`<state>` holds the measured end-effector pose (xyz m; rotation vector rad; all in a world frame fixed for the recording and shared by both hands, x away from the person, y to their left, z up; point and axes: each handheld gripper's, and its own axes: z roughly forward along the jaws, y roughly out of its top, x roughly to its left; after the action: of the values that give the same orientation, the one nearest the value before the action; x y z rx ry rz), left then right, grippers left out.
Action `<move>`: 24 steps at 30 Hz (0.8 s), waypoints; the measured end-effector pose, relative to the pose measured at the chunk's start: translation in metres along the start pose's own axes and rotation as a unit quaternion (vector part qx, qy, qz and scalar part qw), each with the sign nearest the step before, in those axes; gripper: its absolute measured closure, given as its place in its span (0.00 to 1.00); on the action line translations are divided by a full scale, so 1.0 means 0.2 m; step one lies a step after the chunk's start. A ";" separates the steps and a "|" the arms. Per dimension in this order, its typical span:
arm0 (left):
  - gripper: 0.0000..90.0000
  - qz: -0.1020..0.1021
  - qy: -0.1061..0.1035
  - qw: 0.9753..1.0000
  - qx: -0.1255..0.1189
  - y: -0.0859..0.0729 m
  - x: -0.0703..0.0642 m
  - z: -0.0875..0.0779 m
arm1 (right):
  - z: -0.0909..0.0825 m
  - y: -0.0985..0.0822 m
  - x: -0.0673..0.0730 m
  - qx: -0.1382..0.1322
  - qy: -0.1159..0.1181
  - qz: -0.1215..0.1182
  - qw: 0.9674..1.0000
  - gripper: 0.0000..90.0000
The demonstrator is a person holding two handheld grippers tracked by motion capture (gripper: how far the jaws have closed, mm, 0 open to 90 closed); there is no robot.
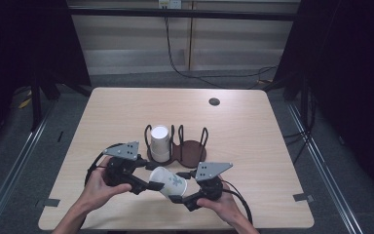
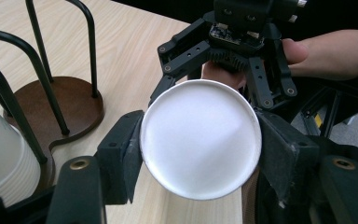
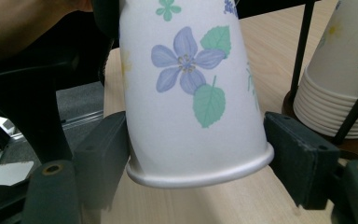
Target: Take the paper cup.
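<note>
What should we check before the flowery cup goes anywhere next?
1. Left gripper clamped on the paper cup base: ok.
2. Right gripper pads pressing the rim: cannot tell.
3. Cup looks uncrushed: ok.
4. Cup lifted off the table: ok.
5. Holder has one free slot beside the cup stack: ok.

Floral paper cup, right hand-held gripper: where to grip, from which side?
Likely across the floral paper cup wall just above its rolled rim, coming from the mouth end: the left hand-held gripper clamps the base, and the rim stops slipping.
</note>
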<state>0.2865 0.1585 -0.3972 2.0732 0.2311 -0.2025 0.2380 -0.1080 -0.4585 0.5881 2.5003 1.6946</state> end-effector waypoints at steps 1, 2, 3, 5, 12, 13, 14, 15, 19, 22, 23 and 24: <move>0.40 0.000 0.000 1.000 0.000 0.00 0.00 0.00 | 0.00 0.00 0.00 0.000 0.000 0.000 1.000 0.27; 0.40 -0.003 0.000 1.000 -0.001 0.00 0.00 0.00 | 0.00 0.00 0.00 0.001 0.002 0.001 1.000 0.28; 0.40 -0.003 0.000 1.000 -0.001 0.00 0.00 0.00 | 0.00 0.00 0.00 0.002 0.002 0.001 1.000 0.28; 0.39 -0.005 0.000 1.000 -0.001 0.00 0.01 0.00 | 0.00 0.00 0.00 0.002 0.002 0.002 1.000 0.28; 0.29 -0.006 0.007 1.000 0.010 -0.01 0.01 0.02 | 0.00 0.00 -0.01 0.007 0.017 0.014 1.000 0.29; 0.29 -0.007 0.007 1.000 0.011 -0.01 0.01 0.02 | 0.00 0.00 -0.01 0.007 0.017 0.014 1.000 0.29; 0.26 -0.006 0.010 1.000 0.008 -0.01 0.01 0.02 | 0.00 0.00 -0.01 0.007 0.018 0.015 1.000 0.30; 0.25 -0.006 0.010 1.000 0.008 -0.01 0.01 0.02 | 0.00 0.00 -0.01 0.007 0.018 0.015 1.000 0.30; 0.20 -0.009 0.010 1.000 0.013 -0.01 0.01 0.02 | 0.00 0.00 -0.01 0.009 0.015 0.018 1.000 0.30; 0.19 -0.008 0.018 1.000 0.018 -0.01 0.01 0.03 | -0.01 0.00 -0.02 0.011 0.013 0.020 1.000 0.30; 0.18 -0.006 0.022 1.000 0.018 -0.01 0.01 0.02 | -0.01 0.00 -0.02 0.011 0.012 0.021 1.000 0.30; 0.18 -0.008 0.037 0.999 0.021 -0.01 0.01 0.02 | -0.02 0.00 -0.02 0.011 0.010 0.023 1.000 0.30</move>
<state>0.2869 0.1557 -0.4012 2.1240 0.2908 -0.1424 0.2412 -0.1126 -0.4574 0.6396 2.5417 1.6976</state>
